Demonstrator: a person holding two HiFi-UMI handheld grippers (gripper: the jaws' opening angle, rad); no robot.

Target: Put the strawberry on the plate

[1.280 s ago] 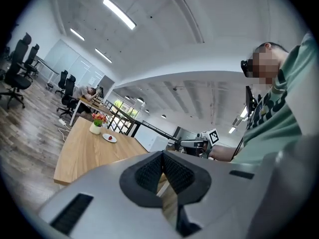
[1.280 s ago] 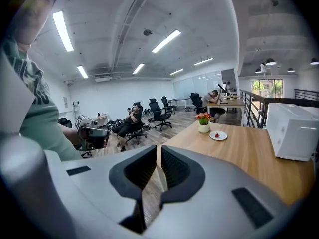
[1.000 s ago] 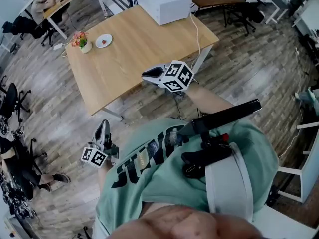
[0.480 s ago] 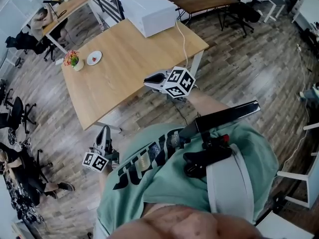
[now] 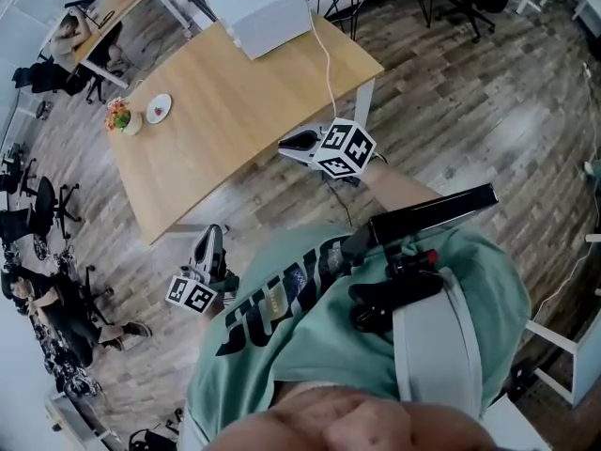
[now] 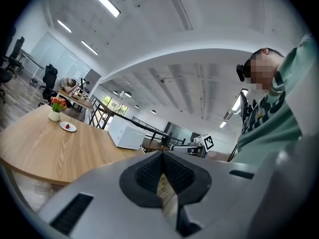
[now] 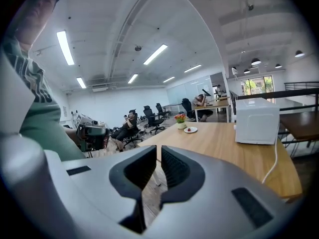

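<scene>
White box (image 5: 255, 9), perhaps a microwave, on table (image 5: 244, 111)

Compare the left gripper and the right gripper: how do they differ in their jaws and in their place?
The left gripper has its jaws pressed together; the right gripper has them a narrow slit apart. In the head view the left gripper hangs over the floor, short of the wooden table, while the right gripper's tip overlaps the table's near edge. Both are empty.
</scene>
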